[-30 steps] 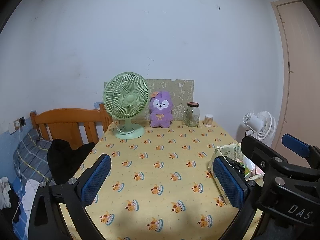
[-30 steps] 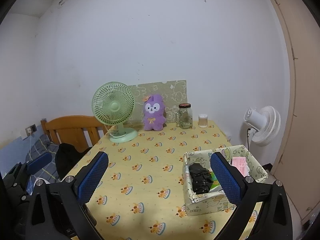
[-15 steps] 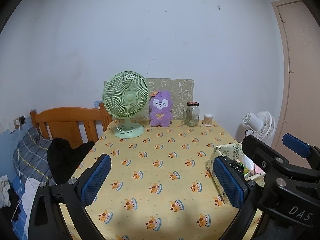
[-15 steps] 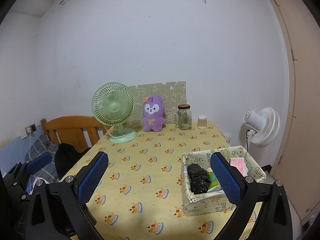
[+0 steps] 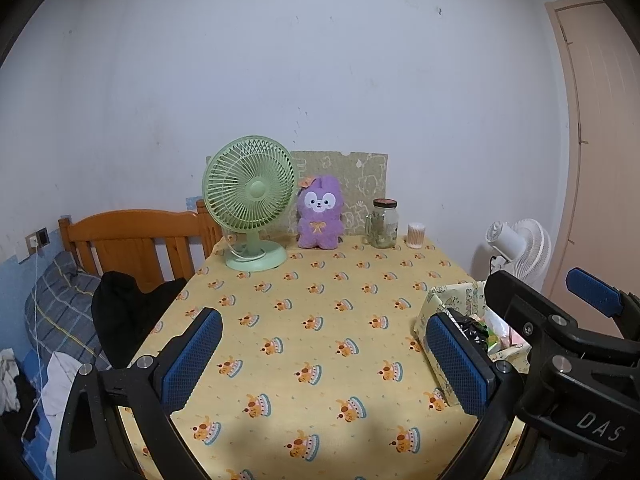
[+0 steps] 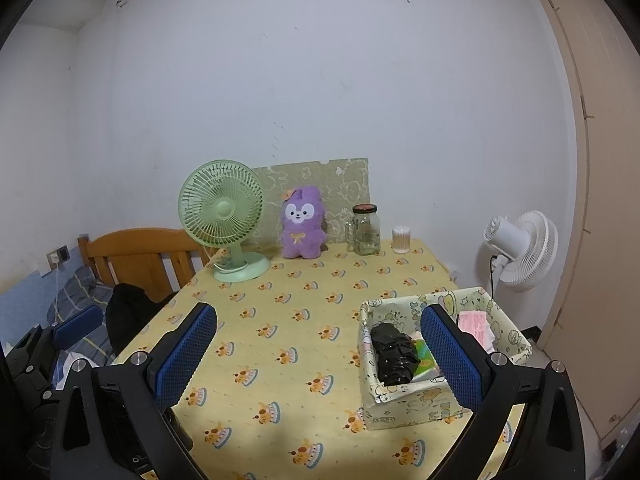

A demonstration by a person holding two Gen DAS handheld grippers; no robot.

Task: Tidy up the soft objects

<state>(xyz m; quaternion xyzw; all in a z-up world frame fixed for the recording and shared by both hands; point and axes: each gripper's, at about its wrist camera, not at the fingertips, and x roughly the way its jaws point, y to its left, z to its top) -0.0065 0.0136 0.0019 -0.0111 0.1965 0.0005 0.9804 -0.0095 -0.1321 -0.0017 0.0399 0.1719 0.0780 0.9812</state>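
A purple plush toy (image 5: 319,214) (image 6: 302,224) sits upright at the table's far edge against a patterned board. A patterned fabric storage box (image 6: 404,398) (image 5: 436,320) stands on the table's right side; a black bundle (image 6: 394,354), a pink packet (image 6: 476,326) and green and white items lie inside. My left gripper (image 5: 320,356) hovers open over the front of the table, holding nothing. My right gripper (image 6: 320,352) is open too, its right finger above the box; nothing sits between the pads.
A green desk fan (image 5: 250,200) stands left of the plush. A glass jar (image 5: 385,224) and a small swab holder (image 5: 416,236) stand to its right. A wooden headboard (image 5: 132,236), black clothing (image 5: 124,308), a white floor fan (image 6: 520,248) and a door (image 6: 600,160) surround the table.
Both views have drifted back slightly, so the table objects look a little farther away. Both grippers stay open; nothing on the table has moved.
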